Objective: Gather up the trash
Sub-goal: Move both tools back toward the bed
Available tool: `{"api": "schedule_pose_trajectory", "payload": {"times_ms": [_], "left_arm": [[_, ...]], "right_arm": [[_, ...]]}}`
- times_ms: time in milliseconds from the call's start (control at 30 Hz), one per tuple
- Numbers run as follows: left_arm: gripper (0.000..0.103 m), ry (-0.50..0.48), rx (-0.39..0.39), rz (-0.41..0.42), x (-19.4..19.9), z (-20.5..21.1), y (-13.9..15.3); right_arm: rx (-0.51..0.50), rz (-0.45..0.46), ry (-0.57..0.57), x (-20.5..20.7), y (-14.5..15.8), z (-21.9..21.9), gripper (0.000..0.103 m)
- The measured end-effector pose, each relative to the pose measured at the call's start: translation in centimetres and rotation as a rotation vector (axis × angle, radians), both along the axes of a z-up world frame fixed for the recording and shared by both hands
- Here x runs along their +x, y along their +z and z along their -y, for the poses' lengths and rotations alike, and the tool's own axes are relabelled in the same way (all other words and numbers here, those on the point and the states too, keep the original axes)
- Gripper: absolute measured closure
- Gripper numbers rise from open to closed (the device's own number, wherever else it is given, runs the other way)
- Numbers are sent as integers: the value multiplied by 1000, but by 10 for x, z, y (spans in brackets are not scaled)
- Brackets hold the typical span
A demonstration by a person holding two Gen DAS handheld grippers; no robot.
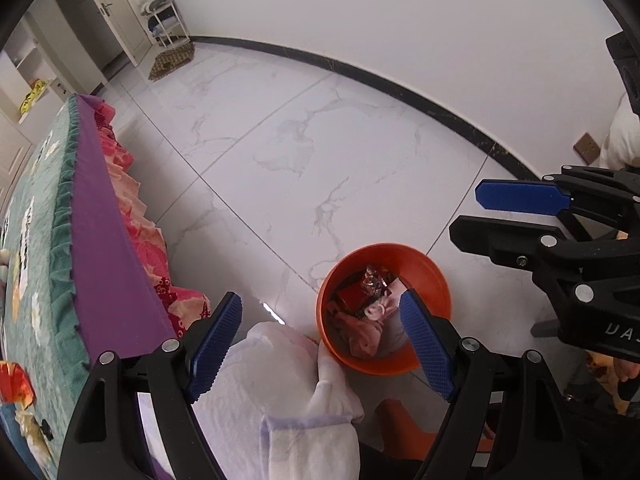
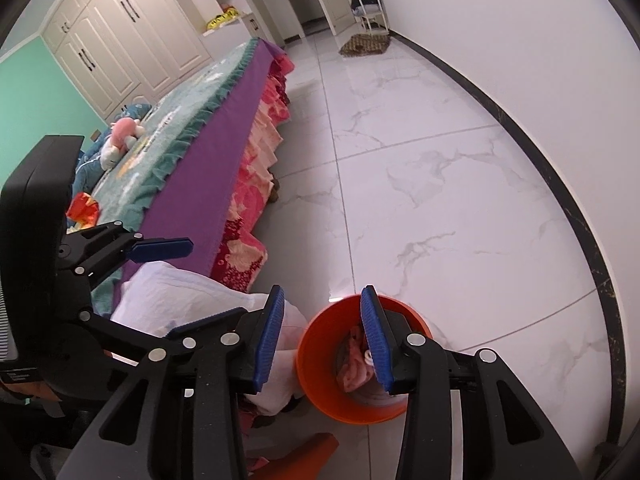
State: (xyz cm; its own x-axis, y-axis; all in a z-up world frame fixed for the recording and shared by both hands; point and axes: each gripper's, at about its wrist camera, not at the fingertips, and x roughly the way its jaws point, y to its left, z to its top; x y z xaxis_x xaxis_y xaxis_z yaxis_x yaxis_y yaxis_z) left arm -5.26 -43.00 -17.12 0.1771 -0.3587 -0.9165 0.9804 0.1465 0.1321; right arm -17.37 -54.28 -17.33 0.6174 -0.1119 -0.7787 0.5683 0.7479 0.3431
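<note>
An orange bin (image 1: 434,280) stands on the white floor beside the bed; it also shows in the right wrist view (image 2: 320,360). It holds pink tissue (image 1: 360,340), a red wrapper (image 1: 354,294) and shiny crumpled foil (image 1: 372,278). My left gripper (image 1: 320,350) is open and empty, above the bin's left rim. My right gripper (image 2: 324,338) is open and empty, over the bin; it also shows at the right edge of the left wrist view (image 1: 492,218). A red-and-gold wrapper (image 2: 82,208) lies on the bed, also seen in the left wrist view (image 1: 14,384).
The bed (image 2: 188,136) with a teal blanket and purple sheet runs along the left, with a pink plush toy (image 2: 124,132) on it. A white cloth-covered knee (image 1: 272,364) sits between bed and bin. Wardrobes (image 2: 120,28), a door and a small rack (image 2: 370,4) stand far back.
</note>
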Motion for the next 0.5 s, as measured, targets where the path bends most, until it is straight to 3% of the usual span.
{"api": "schedule_pose_trajectory", "payload": {"times_ms": [367,500], "left_arm": [[22,139,-128,73,32,-63,60],[16,219,-174,117,49,-95,80]], "right_arm": [[-69,113,171,43,66,-52,57],[-91,148,263,71,86,-77,57]]}}
